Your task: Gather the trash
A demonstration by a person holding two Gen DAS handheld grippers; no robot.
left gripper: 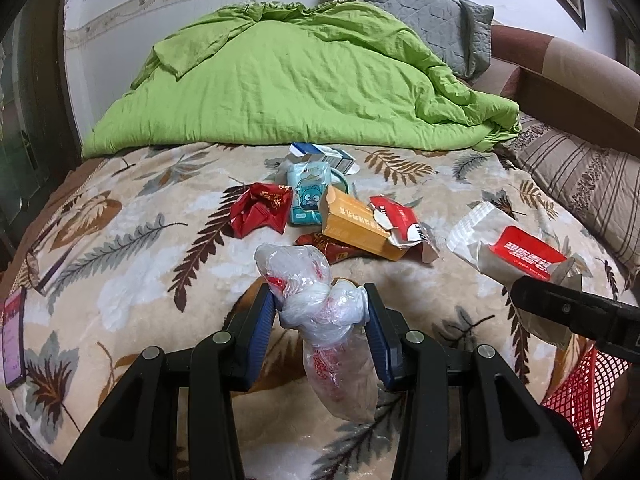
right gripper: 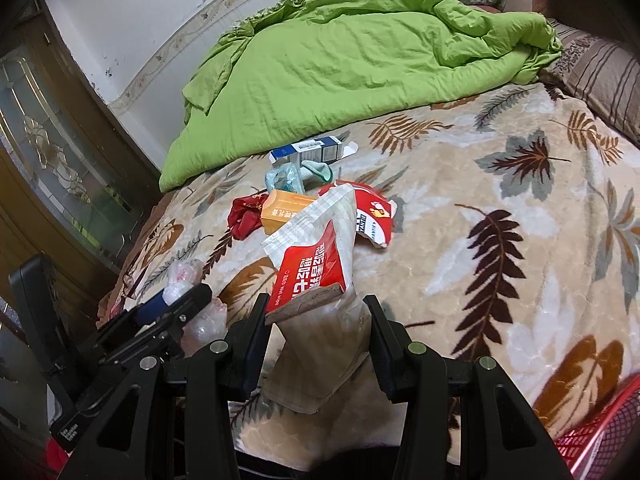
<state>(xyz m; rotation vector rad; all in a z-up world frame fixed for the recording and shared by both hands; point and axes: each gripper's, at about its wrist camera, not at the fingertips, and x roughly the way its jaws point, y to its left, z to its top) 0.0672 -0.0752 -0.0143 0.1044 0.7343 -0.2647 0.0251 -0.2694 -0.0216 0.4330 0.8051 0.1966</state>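
Note:
My left gripper [left gripper: 320, 308] is shut on a knotted clear plastic bag [left gripper: 324, 312] with red print, held above the leaf-patterned blanket. My right gripper [right gripper: 316, 312] is shut on an empty white wet-wipe pack with a red label [right gripper: 316, 264]; that wet-wipe pack [left gripper: 516, 256] also shows at the right of the left wrist view. More trash lies in a pile mid-bed: a crumpled red wrapper [left gripper: 262, 210], a teal tissue pack [left gripper: 306, 196], an orange box [left gripper: 360, 228], a torn red-and-white carton [left gripper: 400, 220], a dark red wrapper [left gripper: 332, 246] and a blue-and-white box [left gripper: 320, 156].
A green quilt [left gripper: 288, 84] is heaped at the back of the bed, with a grey pillow [left gripper: 424, 12] and a striped pillow [left gripper: 580, 176] to the right. A red mesh basket [left gripper: 580, 396] stands at the lower right. A phone [left gripper: 14, 336] lies at the left edge.

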